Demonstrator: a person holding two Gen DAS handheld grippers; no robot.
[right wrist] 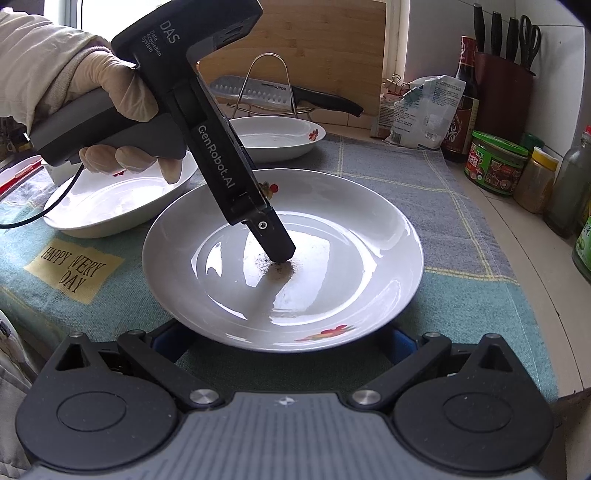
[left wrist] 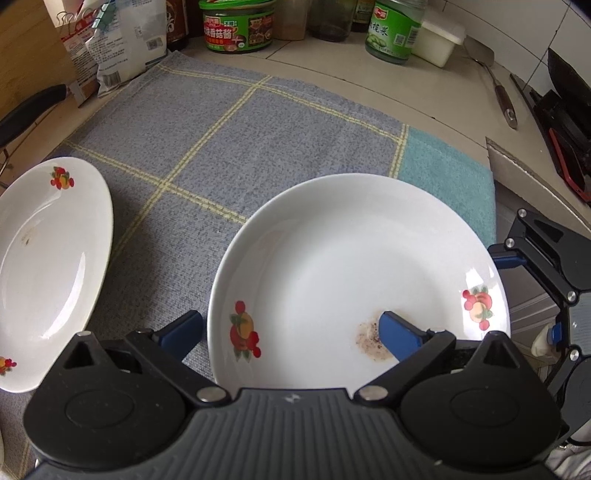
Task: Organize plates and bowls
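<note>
Nearest, the left gripper (left wrist: 291, 332) has its jaws wide apart astride the near rim of the white plate (left wrist: 332, 258), one finger (left wrist: 400, 338) inside by a brown stain (left wrist: 369, 341), the other outside on the cloth (left wrist: 221, 147); nothing is clamped. The right gripper (right wrist: 284, 345) also has its jaws apart, their tips hidden under that plate's rim. Farther off on the cloth-covered table (left wrist: 443, 107) lie a second plate (left wrist: 48, 266) and, in the right wrist view, a third plate (right wrist: 277, 138), then jars (left wrist: 238, 27) at the back.
</note>
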